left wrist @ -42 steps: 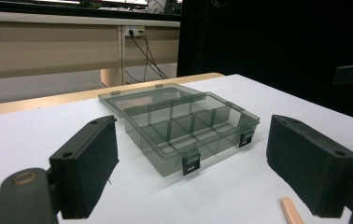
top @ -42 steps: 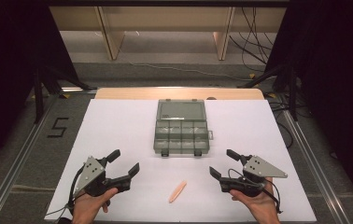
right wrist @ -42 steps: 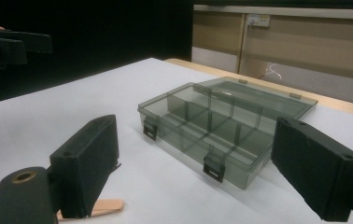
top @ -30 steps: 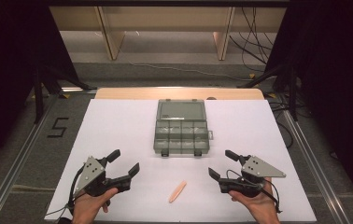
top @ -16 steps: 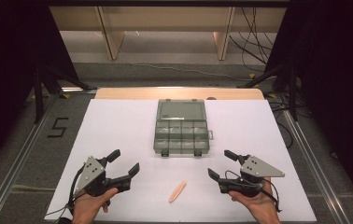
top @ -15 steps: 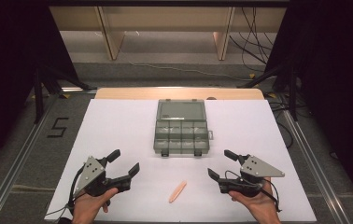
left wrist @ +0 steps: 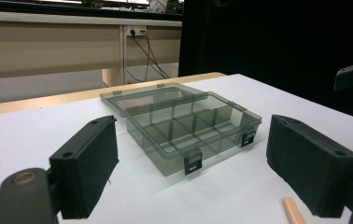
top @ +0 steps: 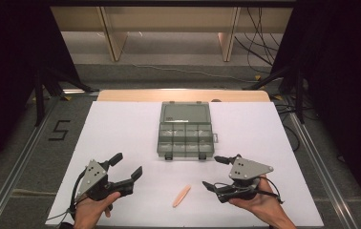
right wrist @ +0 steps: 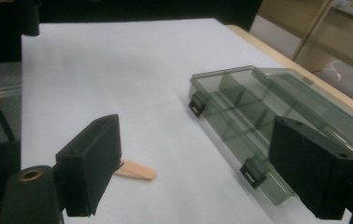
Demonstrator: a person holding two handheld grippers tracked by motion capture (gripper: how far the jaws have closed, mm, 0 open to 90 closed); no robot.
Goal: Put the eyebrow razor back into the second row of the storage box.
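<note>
1. A big white sheet (top: 121, 129) covers the table top. A thin strip of pale wood (top: 135, 95) shows along the far edge.
2. A see-through grey plastic box with little compartments (top: 185, 140) sits in the middle of the sheet, nearer the far edge. Its flat lid (top: 185, 112) is open and lies back toward the wood strip.
3. The box has two small black clips on its near edge. In the left gripper view the compartments (left wrist: 184, 126) look empty.
4. A small flat peach-coloured stick (top: 181, 195) lies on the sheet near the person's edge, well apart from the box. It is tilted, with one end pointing toward the far right.
5. The left black two-jaw gripper (top: 126, 168) is held in the person's left hand (top: 90, 212) near the front left of the sheet. Its jaws are spread wide and hold nothing.
6. The right black two-jaw gripper (top: 215, 172), with a grey three-cornered plate on top, is held in the right hand (top: 264, 206) near the front right. Its jaws are also spread wide and hold nothing.
7. The stick lies between the two grippers, and touches neither one.
8. In the right gripper view the stick (right wrist: 135, 171) peeks out just behind the left jaw.
9. There is lots of bare white sheet on both sides of the box and between the box and the grippers.
10. A black number 5 (top: 59, 130) is marked on the grey floor left of the table, and a metal rail (top: 18, 167) runs along that side.
</note>
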